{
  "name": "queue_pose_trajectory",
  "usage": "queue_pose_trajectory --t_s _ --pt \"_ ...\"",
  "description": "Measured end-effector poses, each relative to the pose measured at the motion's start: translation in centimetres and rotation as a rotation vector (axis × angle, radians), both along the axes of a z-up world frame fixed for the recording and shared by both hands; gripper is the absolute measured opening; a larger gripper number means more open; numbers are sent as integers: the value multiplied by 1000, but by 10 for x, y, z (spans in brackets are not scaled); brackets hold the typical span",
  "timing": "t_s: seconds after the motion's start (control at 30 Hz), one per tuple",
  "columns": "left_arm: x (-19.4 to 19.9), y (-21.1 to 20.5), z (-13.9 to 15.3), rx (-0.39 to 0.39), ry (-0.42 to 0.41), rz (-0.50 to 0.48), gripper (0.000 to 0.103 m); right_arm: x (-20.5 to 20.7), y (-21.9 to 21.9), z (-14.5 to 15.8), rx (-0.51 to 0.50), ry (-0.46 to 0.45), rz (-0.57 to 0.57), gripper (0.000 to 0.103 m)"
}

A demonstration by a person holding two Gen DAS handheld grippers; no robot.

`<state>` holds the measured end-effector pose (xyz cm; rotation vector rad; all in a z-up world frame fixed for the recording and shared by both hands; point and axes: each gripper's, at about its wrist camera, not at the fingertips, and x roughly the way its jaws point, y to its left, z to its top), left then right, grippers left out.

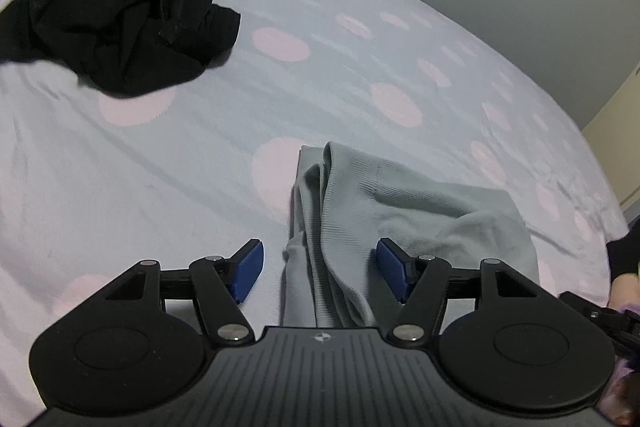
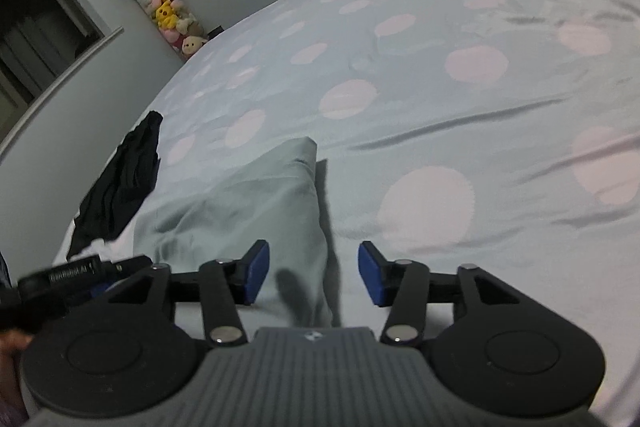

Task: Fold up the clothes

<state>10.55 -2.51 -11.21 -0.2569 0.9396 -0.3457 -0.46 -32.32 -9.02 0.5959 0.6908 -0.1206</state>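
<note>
A pale grey-green ribbed garment (image 1: pixel 384 211) lies bunched on the bed, its near end running between the blue pads of my left gripper (image 1: pixel 320 269), which is open and not closed on it. In the right wrist view the same garment (image 2: pixel 248 203) lies ahead, its right edge between the open jaws of my right gripper (image 2: pixel 314 273). A crumpled black garment (image 1: pixel 120 23) lies at the far left of the bed; it also shows in the right wrist view (image 2: pixel 120 179).
The bed has a light sheet (image 1: pixel 320 87) with pink dots, with creases (image 2: pixel 460 123). A tube of plush toys (image 2: pixel 164 11) stands in the wall corner. A doorway (image 2: pixel 36 27) is at the left. The other gripper's body (image 2: pixel 60 279) is close on the left.
</note>
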Motion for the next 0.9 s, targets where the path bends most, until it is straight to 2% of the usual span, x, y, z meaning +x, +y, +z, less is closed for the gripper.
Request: queue_pose_trajectory --t_s 0.17,0.3,0.5,0.53,0.57,0.63,0.8,0.9 --pt "5 4 -10 -58 40 7 56 20 -1 -16 64 16 10 58" --pt "7 2 -13 -64 44 -1 55 33 0 -32 129 51 10 58" --pt "9 -2 -17 -72 51 -14 44 40 9 -36 98 62 27 57" --pt "9 -3 -17 -73 51 -18 41 40 9 -36 101 60 30 55" --pt "10 -3 -16 -75 52 -22 39 39 9 -37 116 56 37 47" --pt "11 -4 -14 -75 49 -30 35 38 7 -38 146 52 32 44" --pt "7 -5 -7 -70 19 -39 26 35 12 -29 117 27 41 28" --pt "4 -5 -2 -67 -11 -43 20 32 16 -18 101 2 45 25"
